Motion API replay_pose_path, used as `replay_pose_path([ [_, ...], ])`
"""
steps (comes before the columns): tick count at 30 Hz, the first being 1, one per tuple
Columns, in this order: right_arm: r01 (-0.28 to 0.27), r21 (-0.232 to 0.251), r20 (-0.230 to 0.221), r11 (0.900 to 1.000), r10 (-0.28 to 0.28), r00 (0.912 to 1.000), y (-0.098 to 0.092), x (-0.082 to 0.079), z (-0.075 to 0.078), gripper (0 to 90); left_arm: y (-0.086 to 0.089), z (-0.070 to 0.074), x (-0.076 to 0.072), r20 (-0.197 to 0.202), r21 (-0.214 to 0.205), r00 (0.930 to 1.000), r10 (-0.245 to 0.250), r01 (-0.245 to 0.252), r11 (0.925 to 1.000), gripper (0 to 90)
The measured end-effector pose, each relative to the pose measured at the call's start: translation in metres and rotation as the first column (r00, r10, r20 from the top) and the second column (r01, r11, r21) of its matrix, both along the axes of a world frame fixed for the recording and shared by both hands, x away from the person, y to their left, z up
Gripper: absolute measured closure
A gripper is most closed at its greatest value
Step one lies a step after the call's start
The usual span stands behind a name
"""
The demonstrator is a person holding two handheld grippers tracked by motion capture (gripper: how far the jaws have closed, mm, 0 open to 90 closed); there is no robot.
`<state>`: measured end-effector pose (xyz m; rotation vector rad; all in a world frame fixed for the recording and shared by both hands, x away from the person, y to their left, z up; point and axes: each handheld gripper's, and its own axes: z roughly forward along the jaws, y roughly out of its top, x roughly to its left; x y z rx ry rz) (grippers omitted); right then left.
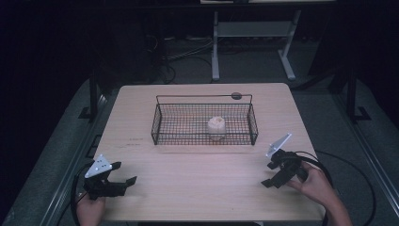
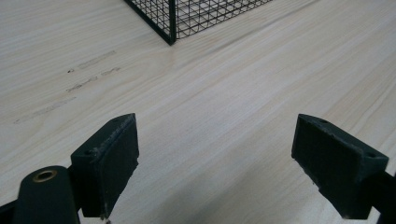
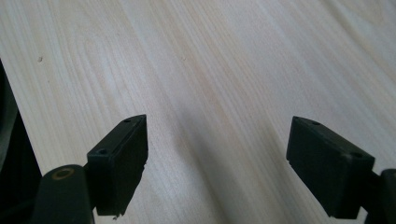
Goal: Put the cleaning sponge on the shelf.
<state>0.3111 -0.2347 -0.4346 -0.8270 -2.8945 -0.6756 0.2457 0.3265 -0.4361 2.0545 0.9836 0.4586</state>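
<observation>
Pale round lump [image 1: 216, 127] sits inside the wire basket [image 1: 157, 123] mid-table, both grippers, left [image 1: 123, 176] and right [image 1: 272, 175], wide open, empty, well apart near the front edge; placing looks done, nothing left.

My pale wood desk [image 1: 197, 188], black wire basket [image 1: 162, 122] standing on its far middle, faint smudged marks [image 1: 135, 142] near the basket's left corner.

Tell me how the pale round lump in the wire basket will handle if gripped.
The lump looks rounded, so it may roll if nudged. Its crinkled top suggests something soft that could crush. The wire basket walls probably force a grab from above.
</observation>
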Motion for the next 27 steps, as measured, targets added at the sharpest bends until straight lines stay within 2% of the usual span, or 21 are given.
replay_pose_path([
  [27,0.024,0.055,0.026,0.9982,-0.025,0.9994,-0.009,-0.023,-0.009,19.3,0.0,0.0,0.0,0.001,-0.001,1.0,-0.002,0.002,1.0,13.7],
])
